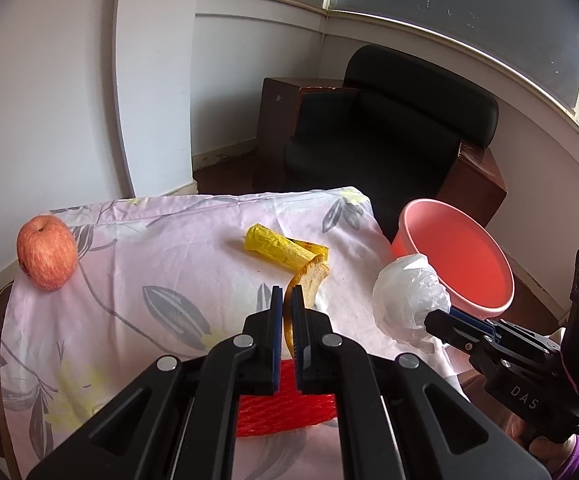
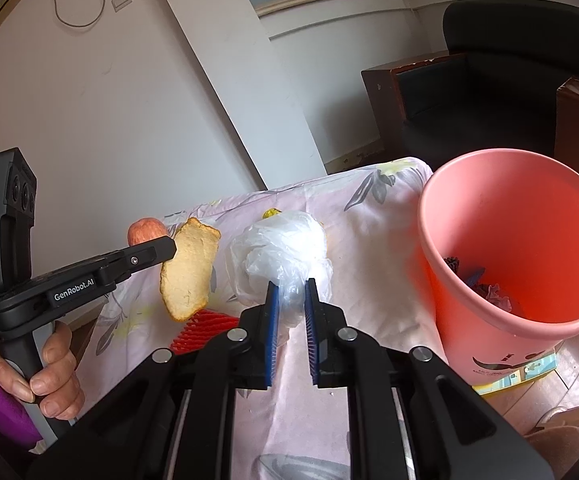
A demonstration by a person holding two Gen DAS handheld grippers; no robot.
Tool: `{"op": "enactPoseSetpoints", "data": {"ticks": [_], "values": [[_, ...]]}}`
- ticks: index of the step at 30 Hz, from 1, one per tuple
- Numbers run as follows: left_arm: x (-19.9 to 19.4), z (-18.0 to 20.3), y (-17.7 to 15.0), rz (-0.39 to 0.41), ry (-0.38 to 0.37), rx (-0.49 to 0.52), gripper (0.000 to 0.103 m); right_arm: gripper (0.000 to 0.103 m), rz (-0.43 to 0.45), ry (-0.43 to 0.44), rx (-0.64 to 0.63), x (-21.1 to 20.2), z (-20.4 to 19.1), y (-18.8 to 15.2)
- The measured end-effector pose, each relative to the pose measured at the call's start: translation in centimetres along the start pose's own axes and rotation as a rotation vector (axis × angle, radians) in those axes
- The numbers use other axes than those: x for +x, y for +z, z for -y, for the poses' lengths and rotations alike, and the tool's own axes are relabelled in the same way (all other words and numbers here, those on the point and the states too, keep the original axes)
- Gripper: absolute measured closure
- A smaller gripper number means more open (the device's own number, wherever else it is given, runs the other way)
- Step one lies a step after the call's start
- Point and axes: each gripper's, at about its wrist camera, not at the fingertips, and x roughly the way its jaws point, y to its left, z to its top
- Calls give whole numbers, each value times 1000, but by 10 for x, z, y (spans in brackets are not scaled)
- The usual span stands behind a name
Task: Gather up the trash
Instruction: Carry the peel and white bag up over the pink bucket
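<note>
My left gripper is shut on a piece of orange peel and holds it above the table; the peel also shows in the right wrist view. My right gripper is shut on a crumpled white plastic bag, seen beside the bin in the left wrist view. A pink trash bin stands at the table's right edge with some scraps inside. A yellow wrapper and a red foam net lie on the cloth.
An apple sits at the far left of the floral tablecloth. A black armchair stands beyond the table's far edge. White walls rise behind on the left.
</note>
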Motion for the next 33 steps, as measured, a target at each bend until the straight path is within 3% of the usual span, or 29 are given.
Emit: {"op": "enactPoseSetpoints", "data": {"ticks": [19,33], "values": [[-1,37,9,16,-44,79,99,90,65,-25,38,-21,22,7],[14,112,32,50,-151,214,99,90,175,-133,124,-53,77,25]]}}
